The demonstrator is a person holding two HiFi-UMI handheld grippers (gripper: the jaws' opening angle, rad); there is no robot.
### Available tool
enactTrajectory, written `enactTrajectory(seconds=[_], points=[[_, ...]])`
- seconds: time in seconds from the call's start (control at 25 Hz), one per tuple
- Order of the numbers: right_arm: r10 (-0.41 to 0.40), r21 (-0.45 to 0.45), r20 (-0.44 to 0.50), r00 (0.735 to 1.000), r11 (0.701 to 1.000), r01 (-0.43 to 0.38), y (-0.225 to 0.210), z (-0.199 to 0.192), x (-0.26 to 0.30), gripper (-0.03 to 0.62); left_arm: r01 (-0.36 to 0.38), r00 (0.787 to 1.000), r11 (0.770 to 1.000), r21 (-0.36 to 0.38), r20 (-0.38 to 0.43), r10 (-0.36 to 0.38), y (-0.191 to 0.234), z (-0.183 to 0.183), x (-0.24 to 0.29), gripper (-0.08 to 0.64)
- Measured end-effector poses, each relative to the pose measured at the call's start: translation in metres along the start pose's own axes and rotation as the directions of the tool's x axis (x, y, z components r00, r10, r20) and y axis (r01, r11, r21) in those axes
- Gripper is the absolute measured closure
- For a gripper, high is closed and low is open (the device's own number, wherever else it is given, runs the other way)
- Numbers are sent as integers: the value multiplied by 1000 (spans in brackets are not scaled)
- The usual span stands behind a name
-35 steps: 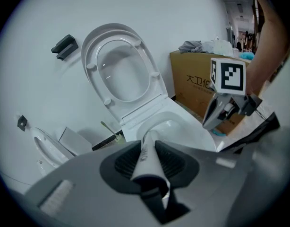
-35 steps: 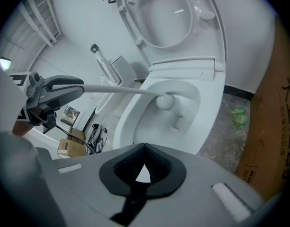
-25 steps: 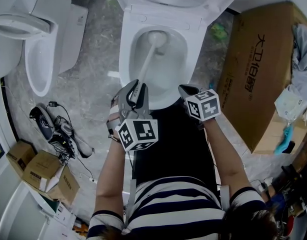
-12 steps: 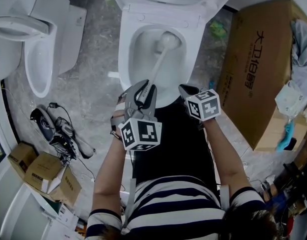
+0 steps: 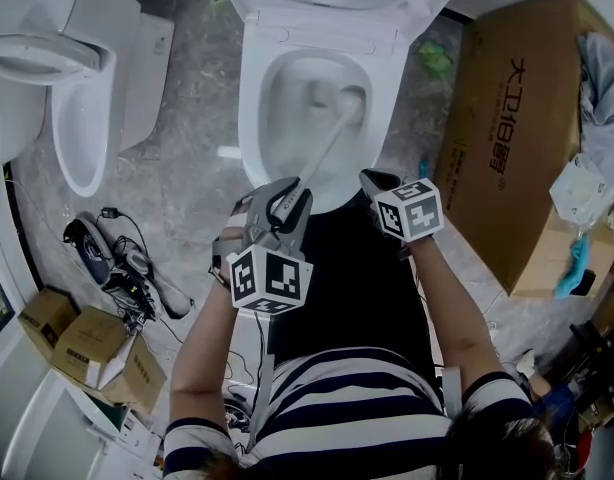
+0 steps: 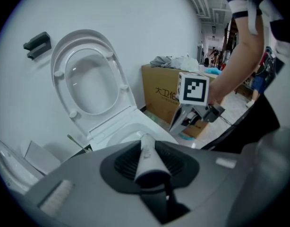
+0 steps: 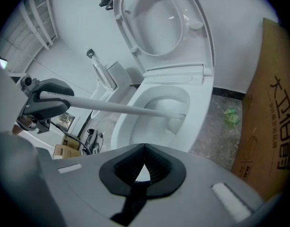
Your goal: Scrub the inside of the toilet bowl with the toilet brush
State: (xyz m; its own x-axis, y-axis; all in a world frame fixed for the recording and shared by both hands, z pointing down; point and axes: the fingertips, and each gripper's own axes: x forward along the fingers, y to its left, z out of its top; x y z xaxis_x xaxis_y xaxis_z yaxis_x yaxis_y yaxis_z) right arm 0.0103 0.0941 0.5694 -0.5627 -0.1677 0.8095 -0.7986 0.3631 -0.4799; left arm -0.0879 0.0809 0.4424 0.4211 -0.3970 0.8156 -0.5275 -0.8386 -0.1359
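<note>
A white toilet bowl point(image 5: 262, 68) stands open at the top of the head view, its lid point(image 7: 157, 18) raised against the wall. My left gripper point(image 5: 287, 203) is shut on the white handle of the toilet brush point(image 5: 332, 138), whose head point(image 5: 351, 102) lies inside the bowl at its right side. The left gripper view shows the handle end point(image 6: 147, 157) clamped between the jaws. My right gripper point(image 5: 372, 181) hovers at the bowl's front rim, shut and holding nothing. In the right gripper view the brush point(image 7: 121, 109) crosses into the bowl point(image 7: 154, 103).
A second white toilet point(image 5: 62, 78) stands at the left. A large cardboard box point(image 5: 517, 118) with cloths on it fills the right side. Cables and a device point(image 5: 112, 263) lie on the floor lower left, beside small boxes point(image 5: 82, 343). A green scrap point(image 5: 435, 60) lies beside the bowl.
The brush head has swept from the bowl's middle back to its right side. My left gripper has moved slightly down and towards me. The right gripper has stayed put.
</note>
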Motion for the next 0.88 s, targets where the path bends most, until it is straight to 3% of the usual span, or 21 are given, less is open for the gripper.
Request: enactTrajectory(seconds=[0.36, 0.88], points=[[2, -12, -10, 1000, 1000, -2, 9, -2, -7, 594, 98, 993, 995, 28, -67, -96, -17, -15, -29, 560], [32, -25, -26, 999, 999, -33, 28, 1, 0, 594, 235, 959, 966, 107, -188, -212, -19, -28, -55, 560]])
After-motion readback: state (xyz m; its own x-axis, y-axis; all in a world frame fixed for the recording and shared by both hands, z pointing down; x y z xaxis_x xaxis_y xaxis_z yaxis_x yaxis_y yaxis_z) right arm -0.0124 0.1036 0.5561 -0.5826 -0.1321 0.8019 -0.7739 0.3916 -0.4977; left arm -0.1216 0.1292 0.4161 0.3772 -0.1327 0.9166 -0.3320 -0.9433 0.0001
